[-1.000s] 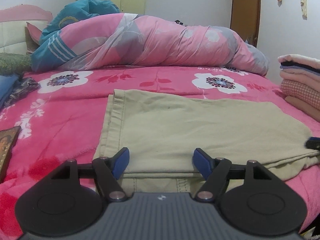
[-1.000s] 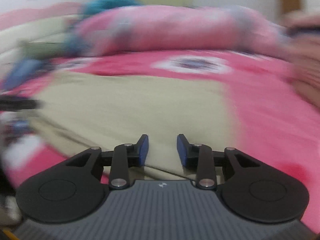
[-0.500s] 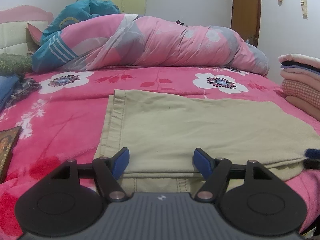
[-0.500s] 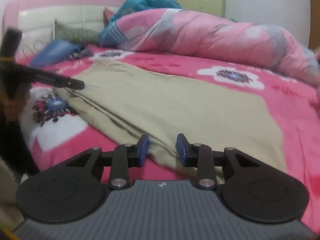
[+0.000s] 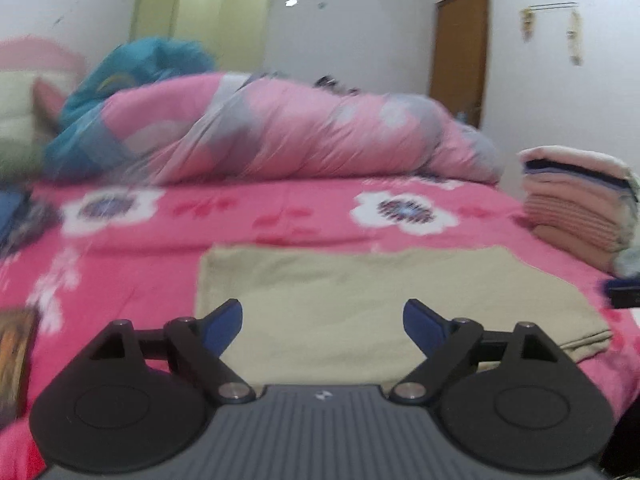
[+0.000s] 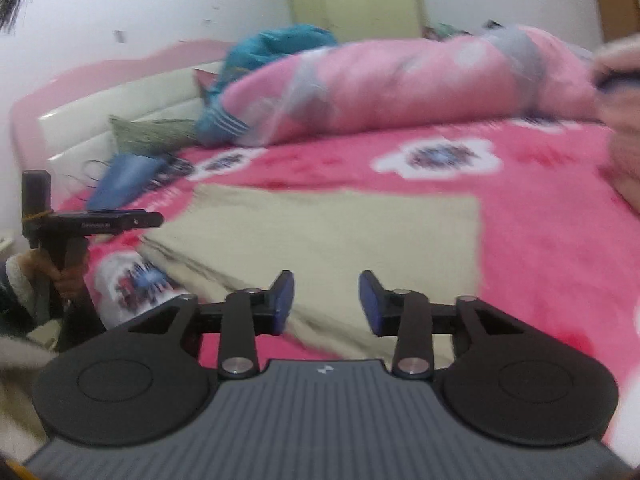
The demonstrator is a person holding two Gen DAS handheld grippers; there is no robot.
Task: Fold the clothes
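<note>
Folded khaki trousers [image 5: 384, 292] flat on pink floral bed [image 5: 280, 216]; left tool [image 5: 322, 322] spread wide, right tool [image 6: 326, 300] partly parted, both just opening, empty.

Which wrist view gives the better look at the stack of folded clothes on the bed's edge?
The left wrist view: the stack of folded pink and cream clothes sits whole at its right side, layers distinguishable. The right wrist view catches only a blurred, cropped part at its right border.

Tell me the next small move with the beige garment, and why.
Probably lower both grippers to the near edge for another fold. The beige garment lies flat on the pink bedspread; the left hand-held gripper and right hand-held gripper, jaws just opened wider, hold nothing.
</note>
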